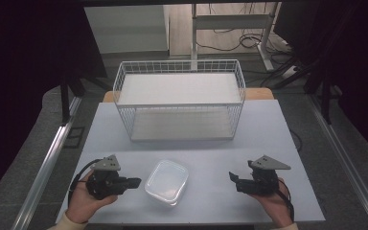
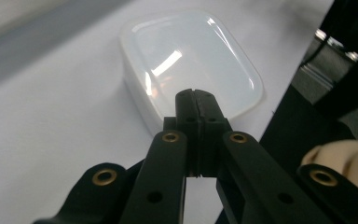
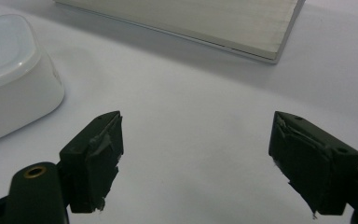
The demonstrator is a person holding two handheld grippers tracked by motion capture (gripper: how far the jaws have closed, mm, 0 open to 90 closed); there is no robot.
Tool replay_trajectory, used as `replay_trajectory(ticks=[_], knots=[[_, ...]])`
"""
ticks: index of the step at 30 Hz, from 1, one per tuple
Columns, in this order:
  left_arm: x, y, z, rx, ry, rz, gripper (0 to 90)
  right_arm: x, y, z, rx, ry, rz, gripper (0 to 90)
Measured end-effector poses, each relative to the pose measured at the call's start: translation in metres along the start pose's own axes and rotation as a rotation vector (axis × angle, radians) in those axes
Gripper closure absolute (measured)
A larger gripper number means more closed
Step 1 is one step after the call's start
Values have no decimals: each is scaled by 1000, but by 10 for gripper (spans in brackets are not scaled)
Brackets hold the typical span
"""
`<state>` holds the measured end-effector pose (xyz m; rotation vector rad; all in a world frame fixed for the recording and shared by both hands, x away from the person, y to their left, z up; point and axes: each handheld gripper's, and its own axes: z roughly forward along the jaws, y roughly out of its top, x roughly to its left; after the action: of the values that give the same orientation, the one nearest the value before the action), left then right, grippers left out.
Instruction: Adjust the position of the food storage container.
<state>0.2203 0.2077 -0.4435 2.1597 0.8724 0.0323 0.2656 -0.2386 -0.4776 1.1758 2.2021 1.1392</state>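
A translucent plastic container with a lid (image 1: 167,181) lies on the white table near the front, between the two grippers. My left gripper (image 1: 135,182) sits just left of it, pointing at it, jaws pressed together with nothing between them; in the left gripper view the shut tips (image 2: 196,94) hover right before the container (image 2: 191,60). My right gripper (image 1: 232,177) rests to the container's right, a hand's width away, jaws spread wide and empty (image 3: 196,154). The container's corner (image 3: 14,70) lies at the left of the right gripper view.
A white wire basket (image 1: 179,98) with a white board bottom stands behind the container at the table's back half. Its base edge (image 3: 191,23) lies ahead of the right gripper. Bare table (image 1: 211,153) separates basket and container. Table edges drop off at both sides.
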Motion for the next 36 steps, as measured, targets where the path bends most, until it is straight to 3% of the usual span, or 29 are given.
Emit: replay_trajectory(ticks=[3, 10, 11, 22, 30, 36], knots=[[-6, -1, 4, 10, -45, 9, 899, 0, 0, 0, 2, -1, 1, 178], [-14, -8, 20, 59, -63, 18, 900, 0, 0, 0, 3, -3, -1, 178], [-16, -10, 26, 85, -70, 32, 900, 0, 0, 0, 2, -4, -2, 178], [-23, -16, 54, 191, -59, 62, 899, 0, -1, 1, 8, -11, -7, 178], [-17, -17, 62, 177, -52, 20, 898, 0, -1, 2, 11, -14, -11, 177], [-16, -14, 68, 166, -41, 9, 899, -1, -1, 2, 8, -9, -4, 177]])
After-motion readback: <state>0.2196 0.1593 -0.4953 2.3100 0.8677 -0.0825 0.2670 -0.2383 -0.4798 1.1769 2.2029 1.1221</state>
